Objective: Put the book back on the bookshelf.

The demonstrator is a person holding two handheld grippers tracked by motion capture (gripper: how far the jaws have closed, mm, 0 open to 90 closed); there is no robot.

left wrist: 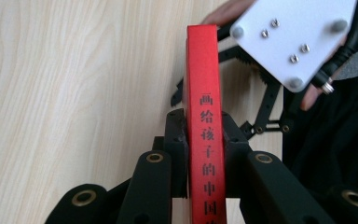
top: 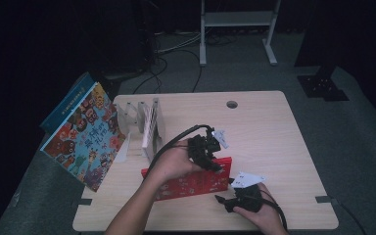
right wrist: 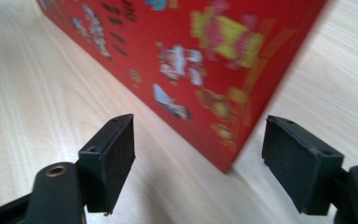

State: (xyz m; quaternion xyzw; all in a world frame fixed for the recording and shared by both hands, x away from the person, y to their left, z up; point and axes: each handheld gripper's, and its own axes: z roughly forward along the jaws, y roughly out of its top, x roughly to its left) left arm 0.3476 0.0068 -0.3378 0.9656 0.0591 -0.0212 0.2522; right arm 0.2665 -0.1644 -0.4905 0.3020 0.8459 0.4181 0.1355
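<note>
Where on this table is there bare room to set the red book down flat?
The table's right half, from the cable hole to the right edge, is bare wood. It is crowded on the left: the book rack and the leaning picture book. Front centre holds the red book, clamped by the left gripper, with the right gripper open at its corner.

High view: fixed above the near edge of the table (top: 274,127), facing forward and down, far enough to take in the whole top and floor beyond. Left gripper view: very close, looking along the spine of the red book (left wrist: 205,116) held upright on the tabletop. Right gripper view: low, almost at the tabletop, close on the book's cover (right wrist: 182,60) and lower corner. All three share the red book (top: 196,182) and surrounding wood.
</note>
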